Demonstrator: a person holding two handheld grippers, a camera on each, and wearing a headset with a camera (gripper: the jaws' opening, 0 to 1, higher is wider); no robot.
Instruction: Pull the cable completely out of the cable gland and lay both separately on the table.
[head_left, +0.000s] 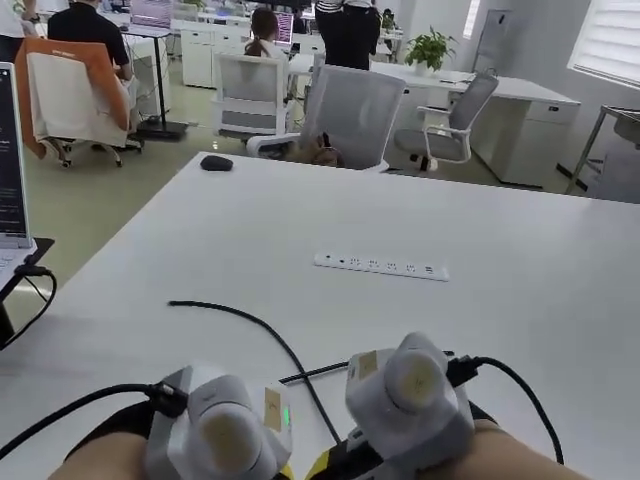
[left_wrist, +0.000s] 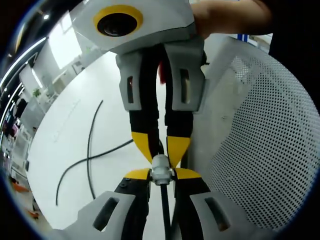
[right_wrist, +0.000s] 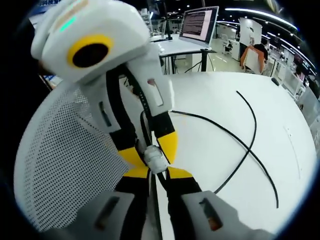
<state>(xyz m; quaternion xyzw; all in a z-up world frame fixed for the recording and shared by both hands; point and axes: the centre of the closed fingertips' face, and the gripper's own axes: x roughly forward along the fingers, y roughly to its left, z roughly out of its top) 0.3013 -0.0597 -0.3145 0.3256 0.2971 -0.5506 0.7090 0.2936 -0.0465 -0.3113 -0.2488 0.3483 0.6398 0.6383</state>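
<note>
Risk first, my read: both tongs are crowded nose to nose on one small part, so there's v. little room to pull. The left gripper (left_wrist: 161, 174) has its yellow tips closed in on either side of the white cable gland (left_wrist: 161, 167), touching it. The black cable (left_wrist: 165, 212) runs back from the gland between L's own jaws. If that run snags or rubs inside L's jaws, it won't slide out clean.

The right gripper (right_wrist: 157, 173) is pinched almost fully closed, tips right at the gland's other end. I can't tell what it's biting, if anything: a cable stub, the gland's lip, or nothing. If it's the lip, pulling apart just pits R vs L and smth pops loose.

The work is held close in, w/ the mesh chair (left_wrist: 260, 140) right alongside, not over the table (head_left: 500, 300). A dropped gland prob. lands on the seat or floor, so I'd move fwd before letting go.

So the gland sits between the two sets of tips, and the cable is inside L's jaws.

Further out, a black line (head_left: 260, 325) curves loose across the tabletop, poss. the cable's tail, but I can't confirm. It could drag or catch. Beyond it lies a power strip (head_left: 380, 266), well apart, then a mouse (head_left: 215, 163) at the far edge.
</note>
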